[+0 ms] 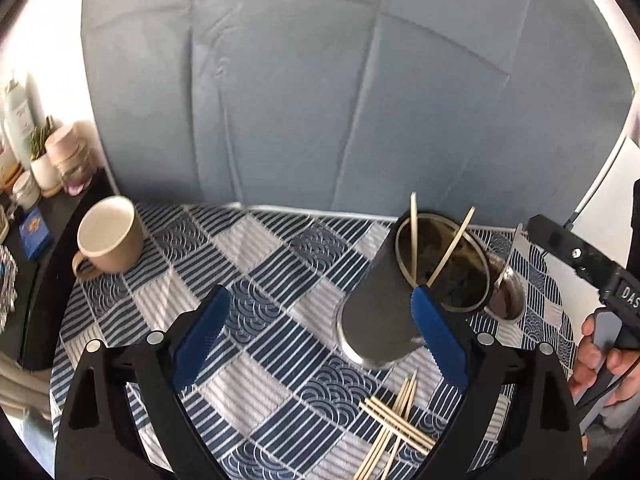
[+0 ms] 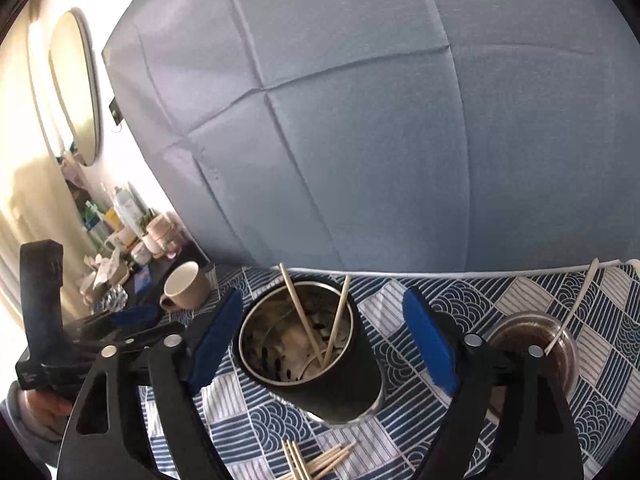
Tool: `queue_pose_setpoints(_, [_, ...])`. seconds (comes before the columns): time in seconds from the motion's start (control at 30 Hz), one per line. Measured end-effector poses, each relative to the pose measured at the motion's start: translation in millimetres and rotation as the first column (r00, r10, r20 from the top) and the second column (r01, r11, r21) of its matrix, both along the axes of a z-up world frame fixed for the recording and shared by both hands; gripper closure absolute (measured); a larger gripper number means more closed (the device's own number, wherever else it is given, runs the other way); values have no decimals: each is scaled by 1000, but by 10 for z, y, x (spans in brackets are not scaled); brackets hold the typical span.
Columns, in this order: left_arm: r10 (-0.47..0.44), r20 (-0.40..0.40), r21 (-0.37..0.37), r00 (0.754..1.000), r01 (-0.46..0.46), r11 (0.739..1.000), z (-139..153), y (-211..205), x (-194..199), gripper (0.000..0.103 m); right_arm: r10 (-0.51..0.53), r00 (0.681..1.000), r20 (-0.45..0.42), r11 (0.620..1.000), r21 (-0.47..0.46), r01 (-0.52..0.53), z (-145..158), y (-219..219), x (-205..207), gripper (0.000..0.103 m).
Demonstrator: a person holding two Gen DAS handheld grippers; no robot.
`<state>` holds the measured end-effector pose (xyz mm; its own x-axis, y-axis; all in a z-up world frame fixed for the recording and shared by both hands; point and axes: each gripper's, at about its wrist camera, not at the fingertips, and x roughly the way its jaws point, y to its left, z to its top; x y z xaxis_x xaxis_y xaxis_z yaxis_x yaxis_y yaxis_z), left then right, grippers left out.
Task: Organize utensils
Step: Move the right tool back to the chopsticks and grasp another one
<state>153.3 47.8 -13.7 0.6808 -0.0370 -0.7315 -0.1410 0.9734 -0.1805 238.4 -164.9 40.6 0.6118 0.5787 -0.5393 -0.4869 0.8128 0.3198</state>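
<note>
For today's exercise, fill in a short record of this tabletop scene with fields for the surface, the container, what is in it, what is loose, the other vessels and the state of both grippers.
surface: blue and white patterned tablecloth
container: dark metal cup, upright, between the right gripper's fingers, not touched
in container: two chopsticks, leaning
loose: pile of chopsticks on the cloth in front of the cup
other vessels: beige mug at far left; small metal cup at right
left gripper: open, empty
right gripper: open, empty

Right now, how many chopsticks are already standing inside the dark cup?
2. One chopstick leans toward the left inside the dark cup; the other chopstick leans right, crossing it near the bottom. More lie loose on the tablecloth.
</note>
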Motion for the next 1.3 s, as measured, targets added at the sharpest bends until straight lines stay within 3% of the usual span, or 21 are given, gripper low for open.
queue_pose_setpoints(0.37, [61, -151, -41, 987, -68, 997, -449, 98, -270, 8, -23, 998, -56, 997, -69, 19, -210, 6, -89, 18])
queue_pose_setpoints(0.73, [105, -316, -67, 943, -133, 989, -917, 102, -569, 7, -1, 994, -107, 993, -120, -12, -502, 34, -229, 18])
queue_pose_setpoints(1.0, [94, -405, -110, 909, -150, 982, -1167, 5, -749, 7, 62, 982, -176, 981, -173, -93, -801, 47, -355, 18])
queue_pose_setpoints(1.3, [103, -499, -118, 861, -185, 976, -1395, -154, -994, 7, 156, 945, -287, 934, -270, -236, -1366, 44, -503, 18])
